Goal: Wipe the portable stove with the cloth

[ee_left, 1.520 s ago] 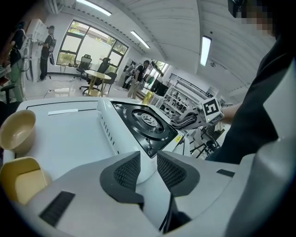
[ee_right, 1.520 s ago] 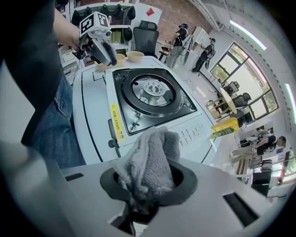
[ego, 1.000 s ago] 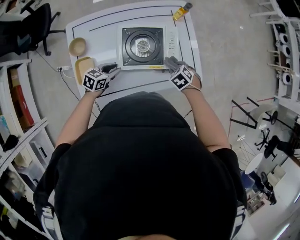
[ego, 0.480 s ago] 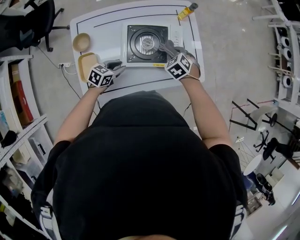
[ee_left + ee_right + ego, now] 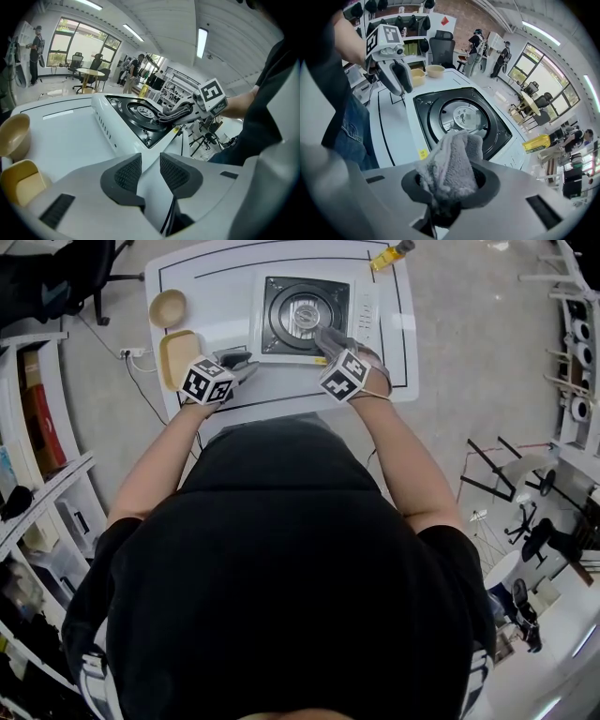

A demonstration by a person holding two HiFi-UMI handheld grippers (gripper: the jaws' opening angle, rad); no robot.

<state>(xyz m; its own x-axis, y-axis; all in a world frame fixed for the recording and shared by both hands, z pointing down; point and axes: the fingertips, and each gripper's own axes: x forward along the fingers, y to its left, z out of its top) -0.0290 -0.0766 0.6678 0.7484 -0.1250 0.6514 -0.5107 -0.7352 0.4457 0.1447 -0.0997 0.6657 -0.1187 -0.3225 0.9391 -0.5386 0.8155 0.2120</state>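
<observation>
The portable stove [image 5: 305, 310] is white with a black top and a round burner, and it stands at the middle of the white table [image 5: 202, 277]. My right gripper [image 5: 330, 341] is shut on a grey cloth [image 5: 452, 159], which hangs over the stove's front right part by the burner [image 5: 464, 117]. The left gripper view shows that cloth [image 5: 176, 112] lying on the black top [image 5: 136, 117]. My left gripper [image 5: 150, 168] hovers over the table left of the stove's front corner. Its jaws stand a narrow gap apart with nothing between them.
A tan bowl [image 5: 169, 307] and a yellow tray [image 5: 178, 352] sit at the table's left side. A yellow bottle [image 5: 389, 256] lies at the far right corner. The stove's white control panel [image 5: 366, 315] is to the right of the burner. People and office furniture stand far off.
My right gripper has carried the cloth from the stove's front edge up onto the black top beside the burner. The left gripper has stayed by the stove's front left corner.
</observation>
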